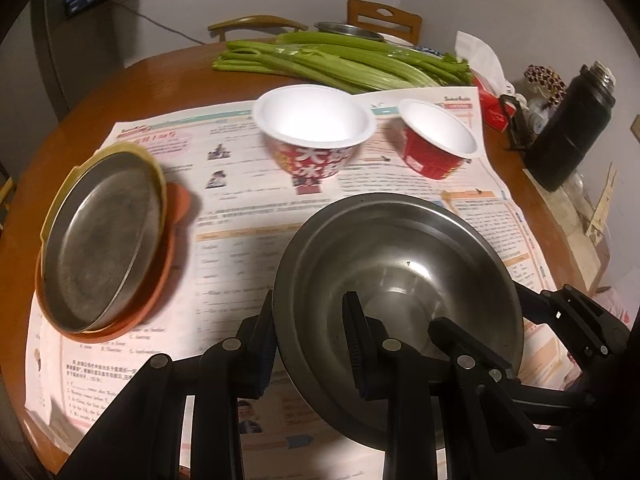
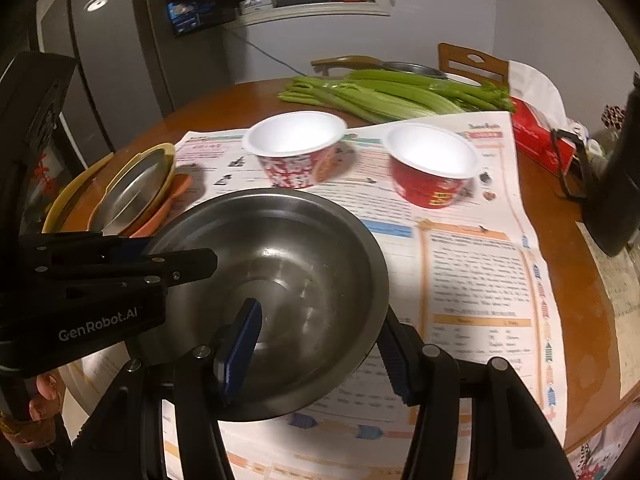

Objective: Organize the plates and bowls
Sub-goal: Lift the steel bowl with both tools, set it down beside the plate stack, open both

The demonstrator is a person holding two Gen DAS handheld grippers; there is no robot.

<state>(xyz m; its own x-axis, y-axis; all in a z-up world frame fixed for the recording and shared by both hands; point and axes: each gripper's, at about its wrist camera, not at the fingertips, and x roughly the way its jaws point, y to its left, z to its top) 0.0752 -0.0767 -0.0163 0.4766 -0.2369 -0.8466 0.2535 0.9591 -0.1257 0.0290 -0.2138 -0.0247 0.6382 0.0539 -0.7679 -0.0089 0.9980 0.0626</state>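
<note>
A: What is shown, taking the steel bowl [image 1: 400,276] as the landmark?

B: The steel bowl is seen lifted above the newspaper-covered surface [image 1: 248,216], tilted, and held from both sides. Its rim is pinched by the left hand-held gripper [image 1: 310,350], one finger outside the wall and one inside. The opposite rim is pinched the same way by the right hand-held gripper [image 2: 320,356]. Beyond the bowl, two empty red paper bowls are set: the wider one [image 1: 314,128] straight behind it, the smaller one [image 1: 438,140] behind it and nearer the black flask. To the bowl's left, a steel plate [image 1: 102,236] is stacked on a yellow plate and an orange plate [image 1: 160,280]. Celery [image 1: 340,62] lies farthest back.

A: How is the step best done?

B: The bowl is probably being carried to a resting place. Both pinches should be kept firm and moved together, so that the rim is not twisted loose. The bowl should be levelled before it is lowered, and the paper bowls should be given a wide berth, since they look light and easily knocked.
</note>
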